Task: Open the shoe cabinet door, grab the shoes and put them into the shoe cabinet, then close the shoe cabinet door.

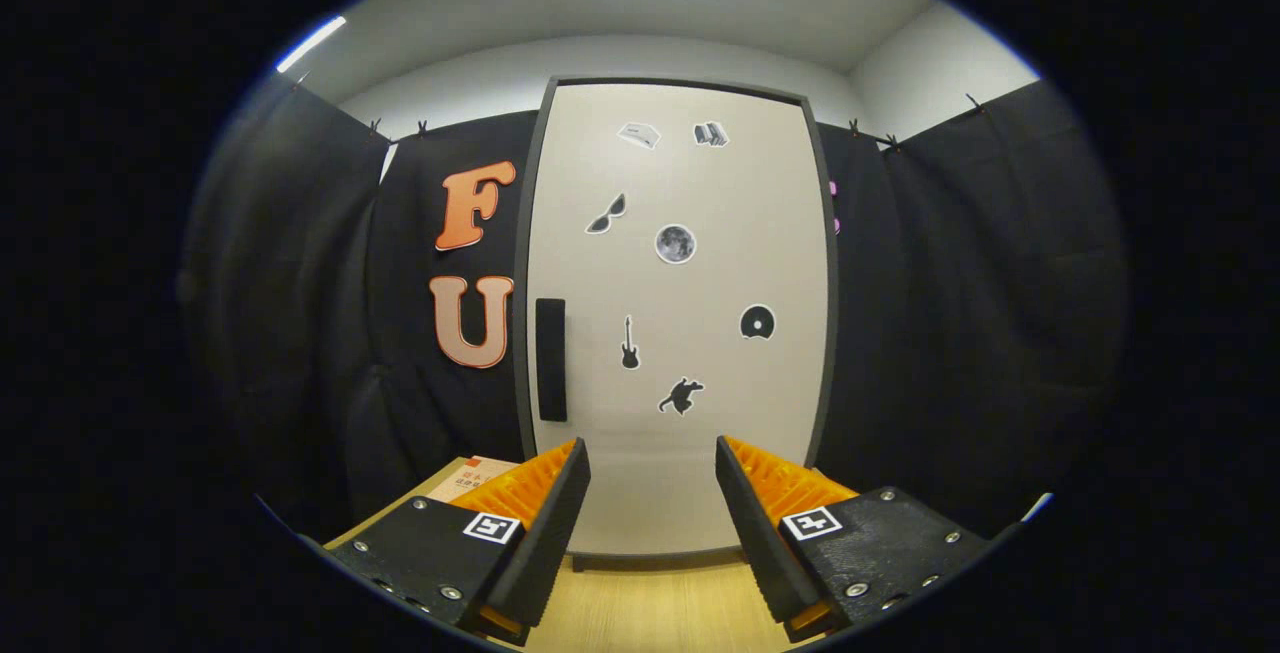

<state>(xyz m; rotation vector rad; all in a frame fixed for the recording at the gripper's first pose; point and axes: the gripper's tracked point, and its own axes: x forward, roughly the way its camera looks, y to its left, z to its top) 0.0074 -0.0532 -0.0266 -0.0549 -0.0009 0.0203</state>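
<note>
Gripper view: jaws parted, holding nothing, facing the closed shoe cabinet door point(690, 333) covered in wordless stickers point(675, 243).

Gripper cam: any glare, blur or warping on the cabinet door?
Gripper view: the pale, sticker-covered shoe cabinet door is sharp and evenly lit, no glare; fisheye bows its dark frame outward. The black vertical handle reads clearly. The open gripper is in focus, its fingers apart, holding nothing.

Wooden floor and what stands on it

The pale wooden floor point(650, 613) carries the shoe cabinet point(680, 493) upright, its door closed; a small box point(475, 475) lies on the floor left of it; the gripper point(652, 478) hangs above, fingers apart, gripping nothing.
</note>
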